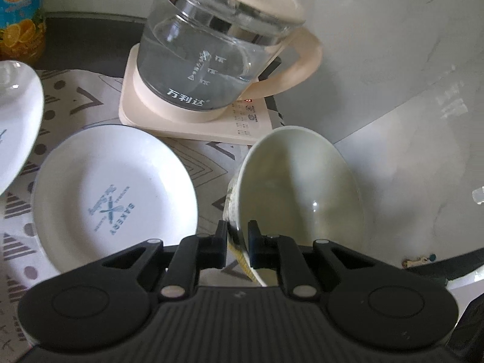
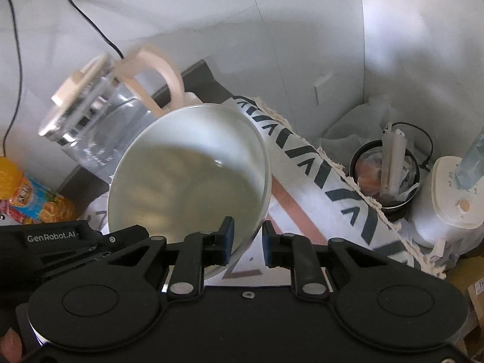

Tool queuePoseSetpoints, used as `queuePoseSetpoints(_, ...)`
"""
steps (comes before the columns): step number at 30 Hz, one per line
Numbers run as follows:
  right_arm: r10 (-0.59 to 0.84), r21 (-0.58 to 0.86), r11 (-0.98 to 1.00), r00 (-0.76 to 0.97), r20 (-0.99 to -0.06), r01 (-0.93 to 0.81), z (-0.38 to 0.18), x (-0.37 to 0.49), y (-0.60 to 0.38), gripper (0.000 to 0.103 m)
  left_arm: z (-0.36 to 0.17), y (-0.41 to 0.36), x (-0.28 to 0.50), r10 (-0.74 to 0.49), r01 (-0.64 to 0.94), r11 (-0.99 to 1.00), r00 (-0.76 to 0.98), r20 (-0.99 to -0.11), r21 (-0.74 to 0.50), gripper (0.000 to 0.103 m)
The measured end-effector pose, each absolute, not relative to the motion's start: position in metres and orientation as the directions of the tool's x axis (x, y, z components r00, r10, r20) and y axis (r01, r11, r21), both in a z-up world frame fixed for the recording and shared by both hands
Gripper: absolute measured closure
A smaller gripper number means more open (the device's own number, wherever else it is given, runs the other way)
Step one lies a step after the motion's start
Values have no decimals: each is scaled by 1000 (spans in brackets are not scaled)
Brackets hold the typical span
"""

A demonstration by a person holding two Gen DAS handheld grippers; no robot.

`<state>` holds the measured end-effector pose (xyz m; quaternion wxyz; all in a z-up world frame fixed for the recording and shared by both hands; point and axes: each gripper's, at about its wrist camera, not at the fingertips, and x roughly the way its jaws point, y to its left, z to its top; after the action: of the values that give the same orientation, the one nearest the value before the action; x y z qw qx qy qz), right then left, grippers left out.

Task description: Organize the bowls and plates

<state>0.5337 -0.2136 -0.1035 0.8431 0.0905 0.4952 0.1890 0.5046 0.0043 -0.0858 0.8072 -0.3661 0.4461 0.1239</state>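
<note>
My left gripper (image 1: 237,242) is shut on the rim of a pale bowl (image 1: 299,187) and holds it tilted above the patterned cloth. A white "Bakery" plate (image 1: 112,199) lies on the cloth to its left. Part of another white plate (image 1: 15,121) shows at the far left edge. In the right wrist view, my right gripper (image 2: 248,242) straddles the rim of a pale bowl (image 2: 187,178); the left finger (image 2: 225,239) touches the inside, while the right finger stands apart from the rim. The bowl is tilted and raised.
A glass kettle (image 1: 211,57) on a cream base (image 1: 193,121) stands behind the plate and bowl. An orange juice bottle (image 1: 21,18) is at the back left. A patterned cloth (image 2: 332,181), a black bin (image 2: 384,181) and a white appliance (image 2: 450,199) lie to the right.
</note>
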Motion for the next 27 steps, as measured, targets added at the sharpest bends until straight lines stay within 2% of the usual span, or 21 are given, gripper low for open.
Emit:
queuePoseSetpoints(10, 402, 342, 916, 508, -762, -212, -65, 476, -210, 84, -56, 12, 447, -163, -470, 723, 596, -786, -507, 92)
queuePoseSetpoints(27, 385, 342, 922, 541, -747, -184, -45, 391, -191, 83, -40, 29, 370, -209, -410, 752, 595, -776, -516, 91)
